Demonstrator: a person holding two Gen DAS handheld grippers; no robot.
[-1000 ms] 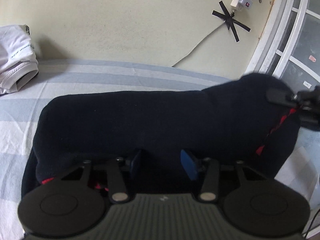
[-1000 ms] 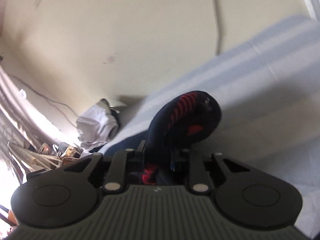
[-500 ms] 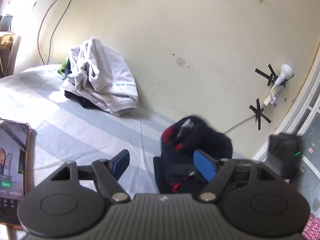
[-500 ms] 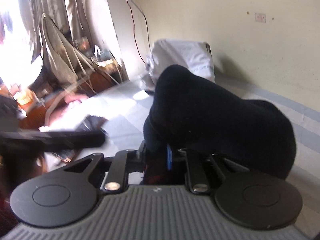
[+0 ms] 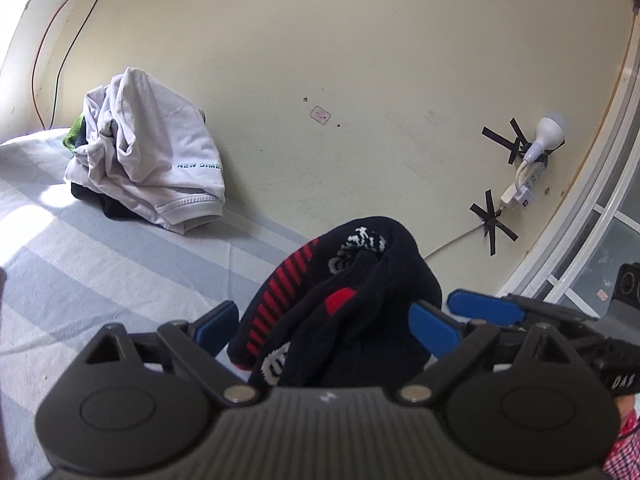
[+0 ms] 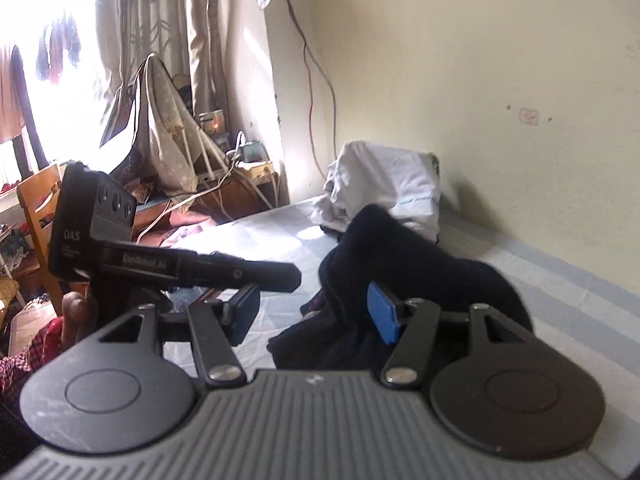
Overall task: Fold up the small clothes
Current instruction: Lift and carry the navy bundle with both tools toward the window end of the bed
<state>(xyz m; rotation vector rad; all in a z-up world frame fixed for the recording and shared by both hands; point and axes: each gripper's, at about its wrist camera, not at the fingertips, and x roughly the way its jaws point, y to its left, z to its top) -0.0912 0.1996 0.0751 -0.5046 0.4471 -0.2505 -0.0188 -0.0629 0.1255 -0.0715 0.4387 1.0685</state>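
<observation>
We see that since a moment ago the right hand-held gripper (image 6: pixel 316 314) has spread wide and let go, like the wide-open left hand-held gripper (image 5: pixel 326 324), so the bunched dark sock (image 5: pixel 352 300) lies on the bed (image 5: pixel 104 264) between both, stretching away from them.

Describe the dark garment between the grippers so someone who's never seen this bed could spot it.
On the striped bed, against the cream wall, it is the navy garment bunched nearest the cameras. Red dashes and white knit patterning distinguish it from the white shirt heaped further back.
</observation>
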